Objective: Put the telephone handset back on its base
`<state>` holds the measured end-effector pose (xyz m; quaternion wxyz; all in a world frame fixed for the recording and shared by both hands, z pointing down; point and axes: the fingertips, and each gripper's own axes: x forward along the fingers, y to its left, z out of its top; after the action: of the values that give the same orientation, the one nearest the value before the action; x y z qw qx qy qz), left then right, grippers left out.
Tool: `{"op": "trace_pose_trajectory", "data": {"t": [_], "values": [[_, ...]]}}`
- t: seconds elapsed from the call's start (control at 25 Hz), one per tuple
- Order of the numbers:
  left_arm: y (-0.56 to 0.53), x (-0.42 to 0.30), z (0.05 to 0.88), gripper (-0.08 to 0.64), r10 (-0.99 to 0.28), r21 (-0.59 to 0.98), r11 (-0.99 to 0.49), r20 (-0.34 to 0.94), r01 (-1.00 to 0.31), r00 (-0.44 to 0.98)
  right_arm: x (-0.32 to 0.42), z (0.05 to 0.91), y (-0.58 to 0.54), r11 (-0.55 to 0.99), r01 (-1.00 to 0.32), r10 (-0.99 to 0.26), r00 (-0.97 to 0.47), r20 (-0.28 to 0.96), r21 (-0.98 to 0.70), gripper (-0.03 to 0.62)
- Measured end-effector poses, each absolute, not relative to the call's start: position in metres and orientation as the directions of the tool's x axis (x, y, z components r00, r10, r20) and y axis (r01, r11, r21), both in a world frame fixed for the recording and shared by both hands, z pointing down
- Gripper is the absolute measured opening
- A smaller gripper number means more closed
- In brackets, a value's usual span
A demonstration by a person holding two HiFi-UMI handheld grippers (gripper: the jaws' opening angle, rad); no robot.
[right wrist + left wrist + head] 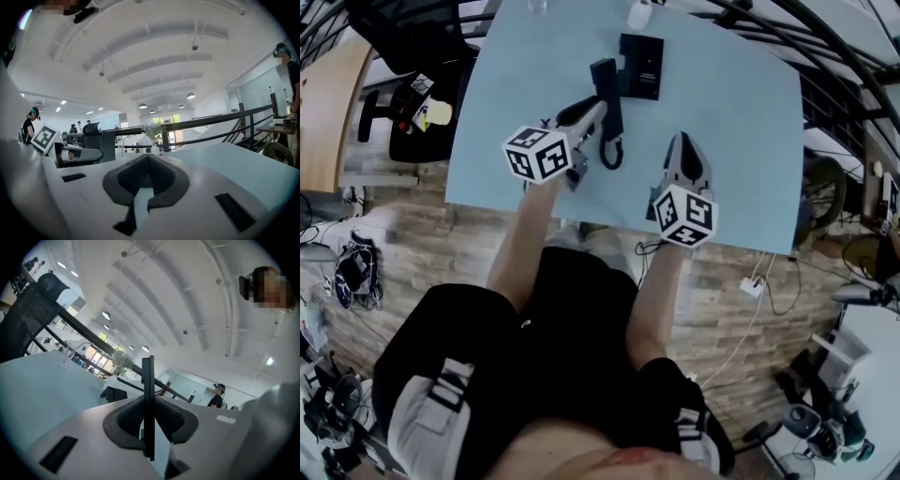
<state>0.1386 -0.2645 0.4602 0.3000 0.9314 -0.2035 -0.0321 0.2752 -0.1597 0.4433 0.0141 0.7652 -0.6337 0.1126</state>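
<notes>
Two hand-held grippers over tabletop (741, 141) | left hand-held gripper (598, 111) clamped on telephone handset (148, 380), dark slab upright between jaws | handset long axis pointing away from person, off its base (641, 64), base just beyond-right | right hand-held gripper (682, 141) closed, empty, farther from base | left better placed.

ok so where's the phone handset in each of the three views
Head view: the handset is upper centre, just left of the base, with the left gripper shut on it.
Left gripper view: dead centre, a thin dark upright bar clamped between the jaws.
Right gripper view: not in it; the right gripper is shut and empty.
Shared landmark: the pale blue table.
</notes>
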Motion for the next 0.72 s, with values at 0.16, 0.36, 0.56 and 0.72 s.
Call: {"op": "trace_pose_trajectory", "data": {"t": [0.16, 0.36, 0.56, 0.72], "values": [[-0.282, 0.155, 0.474, 0.064, -0.398, 0.587, -0.722, 0.081, -0.366, 0.914, 0.299, 0.451, -0.176, -0.205, -0.973, -0.962, 0.180, 0.207, -0.107, -0.008], [-0.299, 0.169, 0.485, 0.064, -0.397, 0.605, -0.708, 0.084, -0.364, 0.914, 0.307, 0.452, -0.198, -0.161, -0.983, -0.965, 0.138, 0.223, -0.085, -0.007], [-0.330, 0.193, 0.504, 0.064, -0.292, 0.606, -0.744, 0.084, -0.281, 0.953, 0.313, 0.467, -0.201, -0.146, -0.987, -0.956, 0.122, 0.267, -0.070, -0.007], [-0.363, 0.210, 0.516, 0.064, -0.225, 0.657, -0.722, 0.070, -0.215, 0.972, 0.328, 0.472, -0.198, -0.168, -0.984, -0.946, 0.142, 0.293, -0.065, -0.006]]}}
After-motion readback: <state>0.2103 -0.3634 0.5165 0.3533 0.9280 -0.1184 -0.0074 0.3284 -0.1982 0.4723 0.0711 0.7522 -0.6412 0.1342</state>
